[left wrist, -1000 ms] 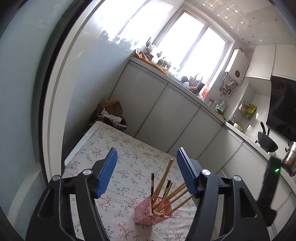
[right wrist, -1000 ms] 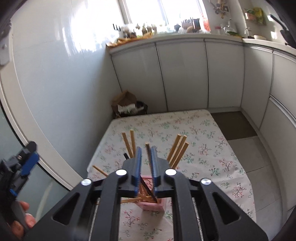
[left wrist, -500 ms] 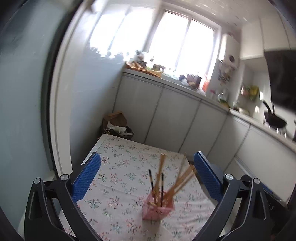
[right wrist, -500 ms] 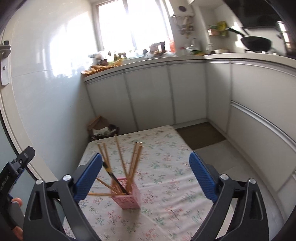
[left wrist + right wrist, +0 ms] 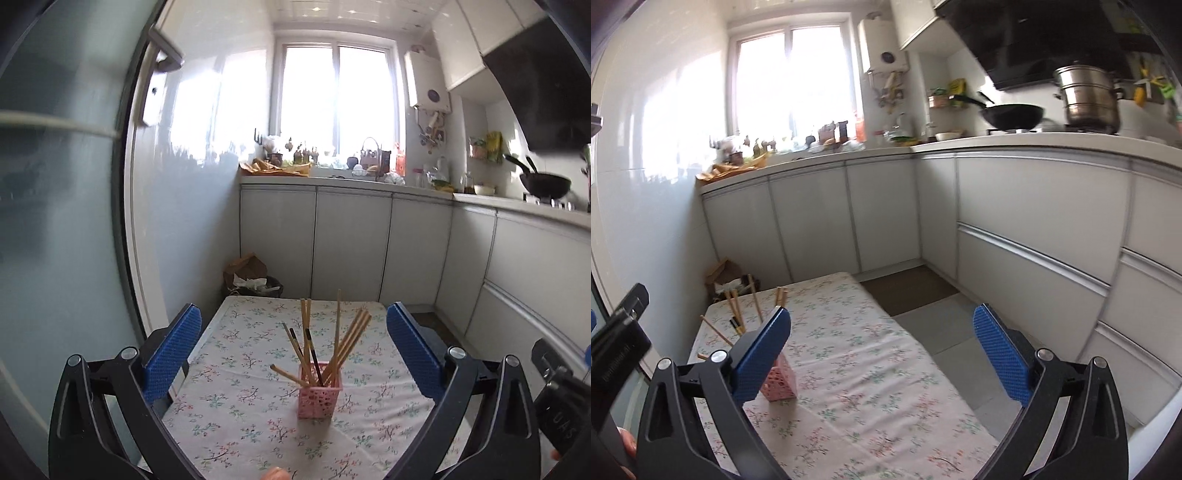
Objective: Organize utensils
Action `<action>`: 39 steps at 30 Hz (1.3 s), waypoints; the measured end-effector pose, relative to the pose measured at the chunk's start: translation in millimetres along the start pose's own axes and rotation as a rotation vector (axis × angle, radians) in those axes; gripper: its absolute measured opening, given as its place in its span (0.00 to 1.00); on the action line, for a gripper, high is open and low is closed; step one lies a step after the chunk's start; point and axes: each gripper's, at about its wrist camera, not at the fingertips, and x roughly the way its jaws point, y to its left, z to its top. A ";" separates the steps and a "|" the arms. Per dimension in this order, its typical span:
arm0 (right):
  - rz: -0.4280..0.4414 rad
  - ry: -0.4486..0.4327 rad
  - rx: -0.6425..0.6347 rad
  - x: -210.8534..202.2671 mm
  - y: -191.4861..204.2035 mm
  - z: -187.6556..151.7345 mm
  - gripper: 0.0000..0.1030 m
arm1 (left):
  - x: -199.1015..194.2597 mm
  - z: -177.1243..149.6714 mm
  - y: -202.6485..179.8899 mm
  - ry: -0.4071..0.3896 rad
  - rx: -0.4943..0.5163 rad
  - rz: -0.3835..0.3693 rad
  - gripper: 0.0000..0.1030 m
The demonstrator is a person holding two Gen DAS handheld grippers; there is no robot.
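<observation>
Pink basket [image 5: 319, 395] lower centre holds chopsticks [image 5: 334, 349] upright; we keep left gripper [image 5: 293, 350], right gripper [image 5: 881, 354] wide, empty, clear.

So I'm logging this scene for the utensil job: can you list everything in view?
pink holder: one, on the table, upright
chopsticks: about ten, mostly tan, two dark, in the holder
floral tablecloth: one, white, covers the table
black wok: one, on the stove
steel steamer pot: one, beside the wok
bin with paper: one, floor, behind the table
left hand-held gripper: blue pads, open, empty
right hand-held gripper: blue pads, open, empty
</observation>
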 end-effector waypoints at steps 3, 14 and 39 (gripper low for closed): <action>-0.039 -0.004 0.005 -9.0 -11.7 -1.4 0.94 | -8.1 -1.5 -9.5 0.022 0.016 -0.014 0.93; -0.046 0.012 0.003 -22.6 -20.9 2.3 0.94 | -26.8 0.7 -16.1 0.040 0.007 -0.041 0.93; -0.028 0.027 -0.017 -31.7 -12.6 3.4 0.94 | -35.8 -0.4 -8.5 0.073 -0.028 -0.027 0.93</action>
